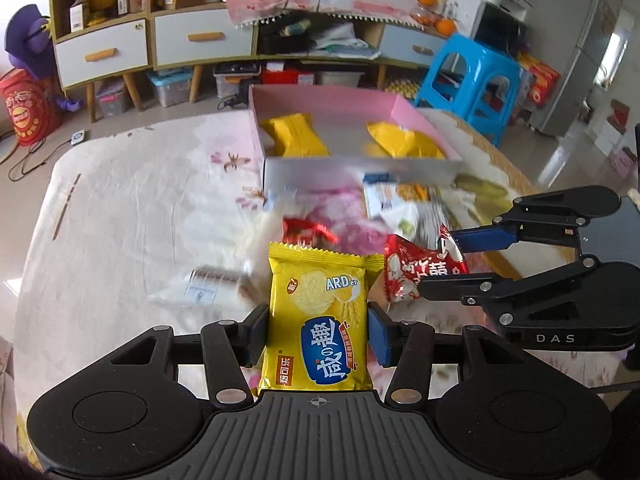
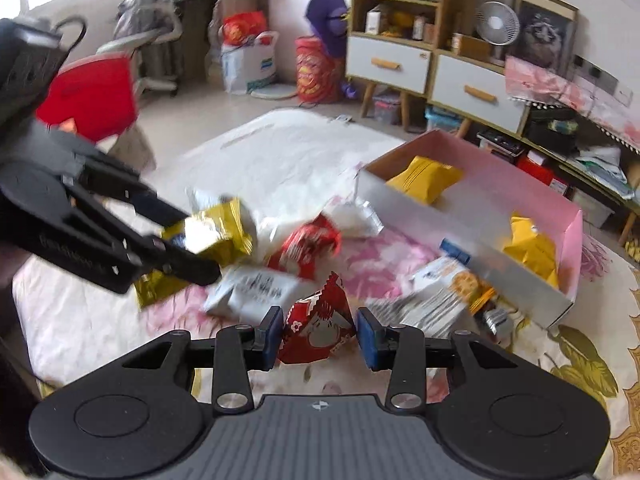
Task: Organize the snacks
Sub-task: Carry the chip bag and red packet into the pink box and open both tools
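While clamped, yellow biscuit packet [image 1: 318,316] glossy (uncrumpled).

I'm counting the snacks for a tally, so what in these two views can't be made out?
- Loose packets between the tools and the box: motion blur in both views smears labels and count.
- White packet: blurred in the left view, print unreadable.
- Box floor: its near wall hides part in the left view, so more than the two yellow packets may lie inside.
- Red packet in the right tool: the pads cover its sides.
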Available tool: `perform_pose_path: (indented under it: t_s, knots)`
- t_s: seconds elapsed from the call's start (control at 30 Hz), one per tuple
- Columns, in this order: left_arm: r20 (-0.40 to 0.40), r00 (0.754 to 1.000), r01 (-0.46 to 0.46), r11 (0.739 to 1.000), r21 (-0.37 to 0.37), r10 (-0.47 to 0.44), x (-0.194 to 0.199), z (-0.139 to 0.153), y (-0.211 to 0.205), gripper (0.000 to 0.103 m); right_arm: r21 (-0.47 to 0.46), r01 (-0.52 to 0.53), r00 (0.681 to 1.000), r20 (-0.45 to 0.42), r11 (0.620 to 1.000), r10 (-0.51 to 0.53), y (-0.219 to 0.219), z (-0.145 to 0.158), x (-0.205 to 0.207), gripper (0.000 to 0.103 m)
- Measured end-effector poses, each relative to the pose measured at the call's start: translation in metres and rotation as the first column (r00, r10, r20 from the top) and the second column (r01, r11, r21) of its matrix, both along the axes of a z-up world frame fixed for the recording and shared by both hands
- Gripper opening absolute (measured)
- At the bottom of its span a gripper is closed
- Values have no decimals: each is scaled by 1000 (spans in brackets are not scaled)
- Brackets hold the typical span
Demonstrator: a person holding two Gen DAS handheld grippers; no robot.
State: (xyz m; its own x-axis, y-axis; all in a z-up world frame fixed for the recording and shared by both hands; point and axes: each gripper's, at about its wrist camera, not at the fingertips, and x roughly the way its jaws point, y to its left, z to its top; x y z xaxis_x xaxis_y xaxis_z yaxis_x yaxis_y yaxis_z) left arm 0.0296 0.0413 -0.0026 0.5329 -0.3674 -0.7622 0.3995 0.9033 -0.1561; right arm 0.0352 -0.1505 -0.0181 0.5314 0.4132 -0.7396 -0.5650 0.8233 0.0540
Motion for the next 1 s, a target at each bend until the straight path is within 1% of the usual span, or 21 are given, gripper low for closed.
perform_pose_path:
  t_s: [0.17,0.27,0.5,0.67,0.8,0.87,1.0]
  knots:
    - [17,999,-44,998,-34,45,20,7,-5,48,66,69,997,16,995,-70,-11,12,22,30]
    - [24,997,-74,995,-68,76,35,8,-6,48,108,120,992,24,987,-124,-21,17,36,30]
    - [39,990,-132,984,-121,138,69,6,-18,48,152,217,974,32,964,-225,-36,17,67,30]
    - [51,985,-155,976,-154,164,91,2,-30,48,179,288,955,21,941,-297,-47,12,85,30]
    - [41,976,-202,959,-199,214,111,0,-38,48,209,357,931,-2,910,-365,-58,5,98,30]
    - [54,974,-204,955,-214,220,121,1,-46,48,226,392,917,-21,892,-398,-63,-1,104,30]
    - [60,975,-196,954,-227,215,143,-4,-61,48,236,431,901,-51,871,-432,-67,-10,114,30]
